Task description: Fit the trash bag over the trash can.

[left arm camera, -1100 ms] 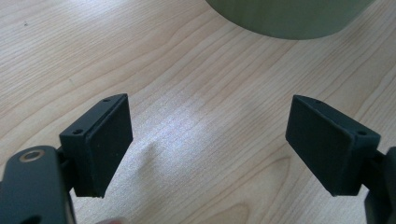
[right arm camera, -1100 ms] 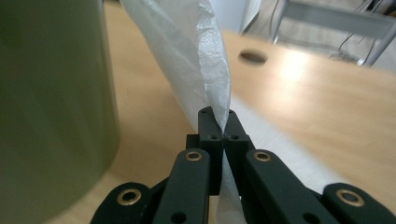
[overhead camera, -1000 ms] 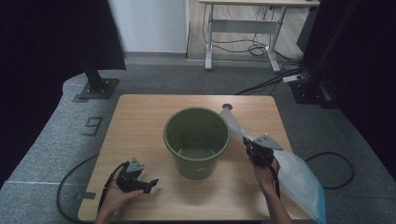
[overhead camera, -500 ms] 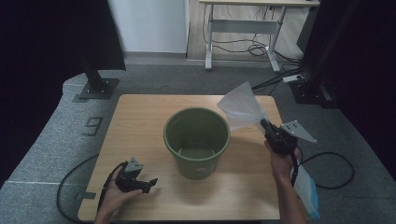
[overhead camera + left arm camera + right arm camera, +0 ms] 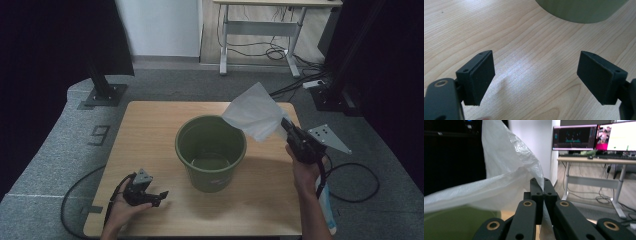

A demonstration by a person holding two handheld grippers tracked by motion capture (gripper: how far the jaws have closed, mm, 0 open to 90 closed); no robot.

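Grey carpet (image 5: 45, 165) under a wooden table (image 5: 150, 130). White wall (image 5: 160, 25) behind, black curtains (image 5: 50, 40) at both sides. Beyond, a white-framed desk (image 5: 260, 25) with cables (image 5: 270, 50) beneath, monitors (image 5: 596, 136) on top.

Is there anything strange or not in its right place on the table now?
Nothing looks spilled or damaged. The green bucket stands upright on the table. The right gripper holds a white plastic bag in the air beside its rim; the left gripper is open.

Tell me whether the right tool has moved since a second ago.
Yes. The right tool, shut on the white bag, went up and away from the person, alongside the green bucket.
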